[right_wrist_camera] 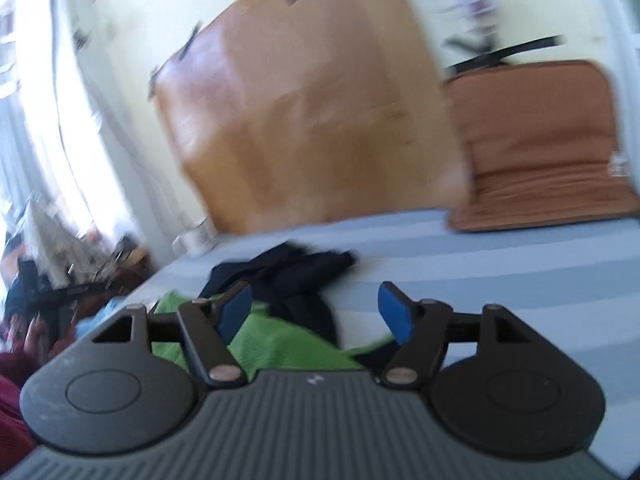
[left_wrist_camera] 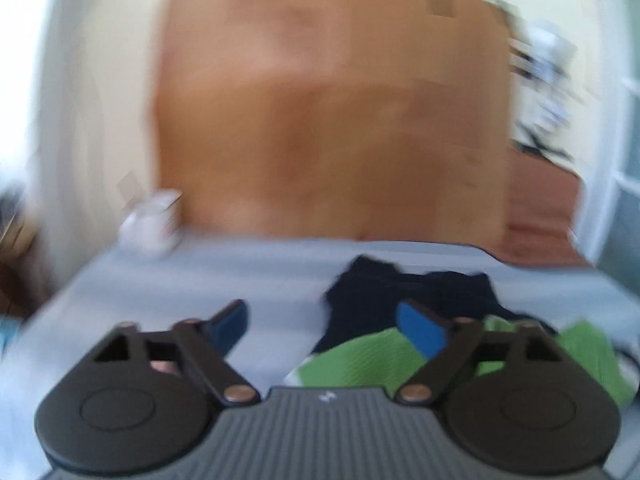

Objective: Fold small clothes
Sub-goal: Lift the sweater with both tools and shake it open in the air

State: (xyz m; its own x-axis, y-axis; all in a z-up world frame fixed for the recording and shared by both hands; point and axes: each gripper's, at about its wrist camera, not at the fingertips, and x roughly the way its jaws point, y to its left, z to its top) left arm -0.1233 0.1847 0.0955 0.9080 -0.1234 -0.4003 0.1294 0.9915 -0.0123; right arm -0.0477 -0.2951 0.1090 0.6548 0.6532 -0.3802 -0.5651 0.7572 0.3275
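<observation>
Both tongs spread, holding nothing: left gripper (left_wrist_camera: 326, 326), right gripper (right_wrist_camera: 316, 312). Green garment (right_wrist_camera: 276, 346) lies crumpled on striped bedsheet (right_wrist_camera: 500, 264) just below them; dark garment (right_wrist_camera: 296, 276) touches its far edge. Wooden board (left_wrist_camera: 332, 112) beyond, blurred.

A lived-in bedroom at home — a bed with a grey-and-blue striped sheet (right_wrist_camera: 500, 264) fills the foreground, a tall wooden wardrobe (left_wrist_camera: 332, 112) stands against pale yellow walls, and a brown cushion (right_wrist_camera: 536, 140) leans at the bed's far side. Loose clothes (right_wrist_camera: 288, 272) lie on the sheet; daylight comes through curtains (right_wrist_camera: 36, 128) — clutter piles beneath them.
</observation>
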